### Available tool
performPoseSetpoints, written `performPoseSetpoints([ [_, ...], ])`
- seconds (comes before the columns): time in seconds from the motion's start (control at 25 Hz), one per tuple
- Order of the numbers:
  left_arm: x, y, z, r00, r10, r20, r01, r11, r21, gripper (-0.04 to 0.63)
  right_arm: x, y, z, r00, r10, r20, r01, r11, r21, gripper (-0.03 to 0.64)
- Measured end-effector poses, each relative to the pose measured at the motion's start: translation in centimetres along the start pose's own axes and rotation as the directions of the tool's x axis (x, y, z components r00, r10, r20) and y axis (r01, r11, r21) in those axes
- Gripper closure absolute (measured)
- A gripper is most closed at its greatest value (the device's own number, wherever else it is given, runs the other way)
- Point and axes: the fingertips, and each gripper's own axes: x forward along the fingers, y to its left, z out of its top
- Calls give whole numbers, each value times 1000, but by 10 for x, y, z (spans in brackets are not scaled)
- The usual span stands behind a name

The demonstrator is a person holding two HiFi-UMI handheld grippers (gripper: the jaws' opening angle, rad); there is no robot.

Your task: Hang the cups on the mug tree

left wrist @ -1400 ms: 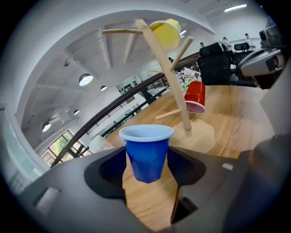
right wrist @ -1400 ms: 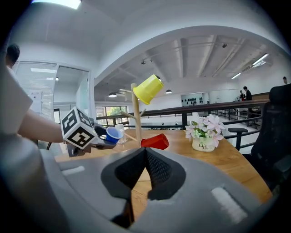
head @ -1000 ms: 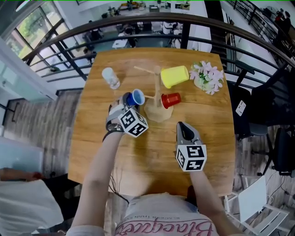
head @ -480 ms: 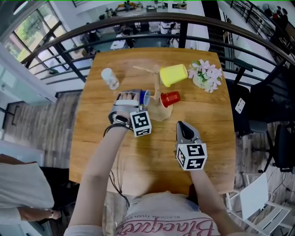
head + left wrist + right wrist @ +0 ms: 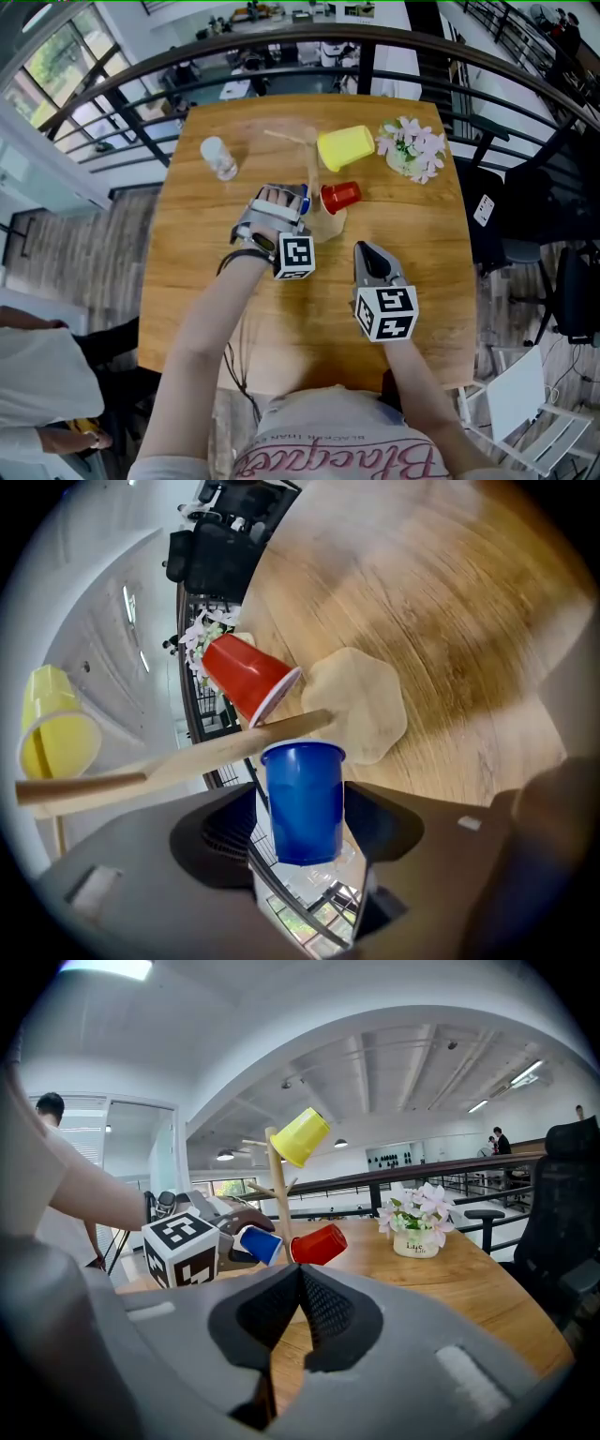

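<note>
The round-cornered wooden surface point(image 5: 216, 309) carries everything. The person's left forearm stretches forward and inward across it, and the left claw point(image 5: 302, 836), rolled onto its side, is up against the mug tree point(image 5: 312, 178). Its jaws stand fairly wide and are clamped on the sides of a blue cup point(image 5: 300, 780), whose rim sits right at one of the tree's wooden pegs point(image 5: 187, 761); it may be touching, but the angle leaves that unclear. The right forearm is kept short and close to the body. The right claw point(image 5: 298, 1283) sits low over the surface with its jaws pressed together on nothing, pointing towards the tree. At the far right a pot of pale pink flowers point(image 5: 410, 150) stands well apart from the tree's base. A yellow cup point(image 5: 345, 147) hangs high on the tree, a red cup point(image 5: 342, 196) lower down, and a clear cup point(image 5: 218, 157) stands alone at the far left. That makes four cups, two claws, one tree and one flower pot.
</note>
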Motion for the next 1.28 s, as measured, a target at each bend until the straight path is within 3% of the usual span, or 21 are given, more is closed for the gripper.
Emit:
performPoseSetpoints([
  [0.2,-1,-5,3,999,-39,11,39,998,-46,290,-3,1,2,1000,-2,5,2,1000,-2,615],
  [0.36,-6,-2,3,998,-49,29,52,990,-131,225,-5,1,7,1000,-3,18,3,1000,-10,615],
  [0.48,-12,3,2,998,-39,42,47,978,-202,187,-8,3,10,1000,-6,26,6,1000,-20,615],
  [0.88,-45,14,-8,998,24,65,3,922,-388,173,-25,19,21,998,-8,55,12,997,-79,615],
  [1.04,-60,15,-17,996,50,74,-7,870,-493,174,-31,24,26,998,-8,65,16,992,-123,615],
  [1.28,-82,16,-33,993,91,81,-15,751,-660,183,-40,19,43,994,-24,103,38,989,-141,615],
])
